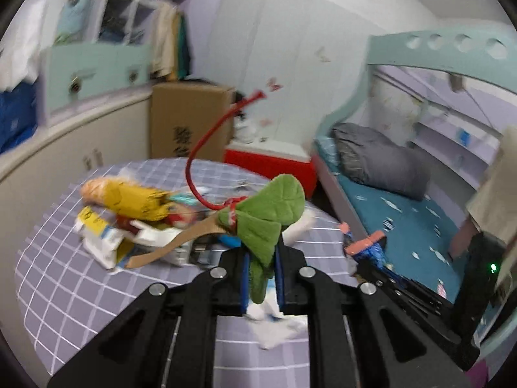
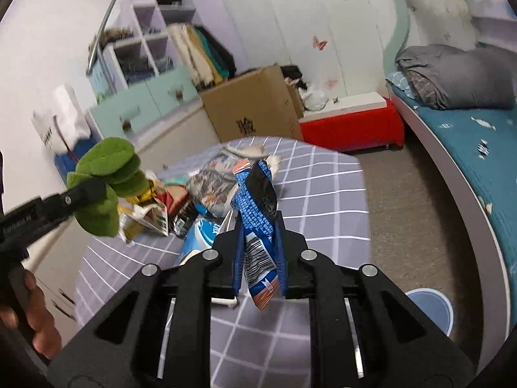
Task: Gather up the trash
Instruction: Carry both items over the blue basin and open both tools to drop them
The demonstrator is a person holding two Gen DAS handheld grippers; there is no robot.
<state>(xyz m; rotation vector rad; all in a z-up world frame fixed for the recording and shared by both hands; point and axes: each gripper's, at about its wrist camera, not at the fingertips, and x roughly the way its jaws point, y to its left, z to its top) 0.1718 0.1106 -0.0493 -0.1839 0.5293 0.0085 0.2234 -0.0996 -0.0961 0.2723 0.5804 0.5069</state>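
Green plush leaves sit clamped in the left gripper above the checked tablecloth, while the right gripper pinches a blue snack wrapper over piled litter.

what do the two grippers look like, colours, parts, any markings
Both are matte black plastic. The left gripper and right gripper each have angular linkage arms with triangular cutouts, round silver pivot pins, and blue pads lining the inner faces of the fingers. In the right wrist view the left one's side bears small white lettering, too blurred to read. No sleeves or cables show.
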